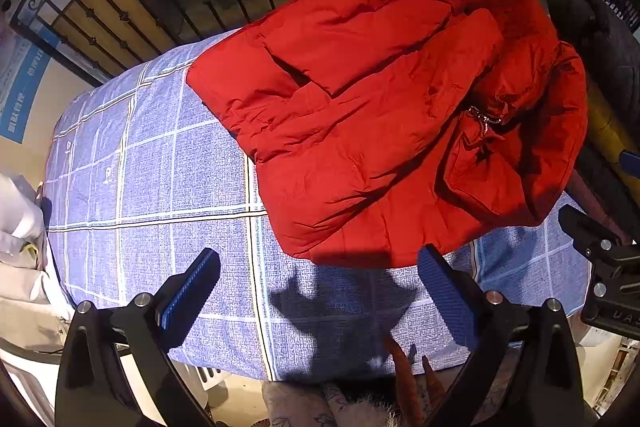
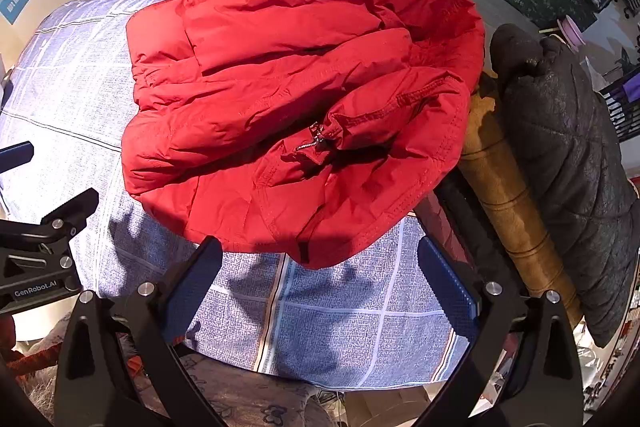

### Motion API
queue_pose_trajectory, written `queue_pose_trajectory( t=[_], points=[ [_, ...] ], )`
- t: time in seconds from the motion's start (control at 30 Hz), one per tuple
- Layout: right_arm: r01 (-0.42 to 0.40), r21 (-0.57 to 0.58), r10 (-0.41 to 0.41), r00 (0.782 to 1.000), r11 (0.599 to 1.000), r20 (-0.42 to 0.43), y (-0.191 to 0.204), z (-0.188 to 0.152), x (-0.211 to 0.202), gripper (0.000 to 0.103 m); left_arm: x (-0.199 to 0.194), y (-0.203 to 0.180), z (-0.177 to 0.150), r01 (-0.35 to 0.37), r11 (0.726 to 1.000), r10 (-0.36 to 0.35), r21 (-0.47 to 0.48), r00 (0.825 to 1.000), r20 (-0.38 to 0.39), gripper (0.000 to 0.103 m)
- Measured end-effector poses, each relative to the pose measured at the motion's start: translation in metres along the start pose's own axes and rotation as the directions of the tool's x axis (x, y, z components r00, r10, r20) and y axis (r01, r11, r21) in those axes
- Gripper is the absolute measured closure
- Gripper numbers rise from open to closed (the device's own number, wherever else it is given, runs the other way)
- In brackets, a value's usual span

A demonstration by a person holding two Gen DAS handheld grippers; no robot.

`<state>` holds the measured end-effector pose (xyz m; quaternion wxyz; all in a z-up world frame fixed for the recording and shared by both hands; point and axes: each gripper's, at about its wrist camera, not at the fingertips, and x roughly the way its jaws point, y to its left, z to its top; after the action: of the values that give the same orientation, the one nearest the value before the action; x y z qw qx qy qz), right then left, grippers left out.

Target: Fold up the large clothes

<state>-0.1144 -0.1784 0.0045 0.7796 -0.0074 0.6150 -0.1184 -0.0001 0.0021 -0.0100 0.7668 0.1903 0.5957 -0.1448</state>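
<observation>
A red puffy hooded jacket (image 1: 380, 115) lies folded in a bundle on a table covered with a blue checked cloth (image 1: 160, 179); it also shows in the right wrist view (image 2: 288, 99), with its zipper pull (image 2: 316, 139) near the hood. My left gripper (image 1: 320, 287) is open and empty, hovering above the cloth just short of the jacket's near edge. My right gripper (image 2: 320, 275) is open and empty, above the cloth (image 2: 328, 315) just short of the hood's near edge. Each gripper's body shows at the edge of the other's view.
A black iron railing (image 1: 120, 7) stands behind the table. A dark quilted garment (image 2: 568, 155) hangs over a wooden post (image 2: 512, 211) to the right. White fabric (image 1: 20, 247) lies at the left. The table's front edge is right below the grippers.
</observation>
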Motion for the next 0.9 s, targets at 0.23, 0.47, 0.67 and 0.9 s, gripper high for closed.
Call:
queue_pose_trajectory(
  t=[0.23, 0.47, 0.67, 0.9],
  points=[
    [0.004, 0.0, -0.004, 1.0, 1.0, -0.001, -0.001, 0.004, 0.0, 0.006, 0.002, -0.001, 0.003, 0.001, 1.0, -0.001, 0.009, 1.0, 0.0, 0.006],
    [0.001, 0.003, -0.001, 1.0, 1.0, 0.0, -0.001, 0.005, 0.001, 0.006, 0.006, 0.0, 0.004, 0.003, 1.0, -0.003, 0.008, 1.0, -0.005, 0.006],
    [-0.129, 0.194, 0.111, 0.989, 0.972, 0.101, -0.029, -0.003, 0.003, 0.006, 0.022, 0.014, 0.008, -0.043, 0.998, 0.04, 0.035, 0.997, 0.068, 0.006],
    [-0.284, 0.438, 0.25, 0.959, 0.853, 0.135, -0.054, -0.048, 0.066, 0.006, 0.057, 0.02, 0.021, -0.175, 0.948, 0.115, 0.267, 0.967, 0.226, 0.006]
  ],
)
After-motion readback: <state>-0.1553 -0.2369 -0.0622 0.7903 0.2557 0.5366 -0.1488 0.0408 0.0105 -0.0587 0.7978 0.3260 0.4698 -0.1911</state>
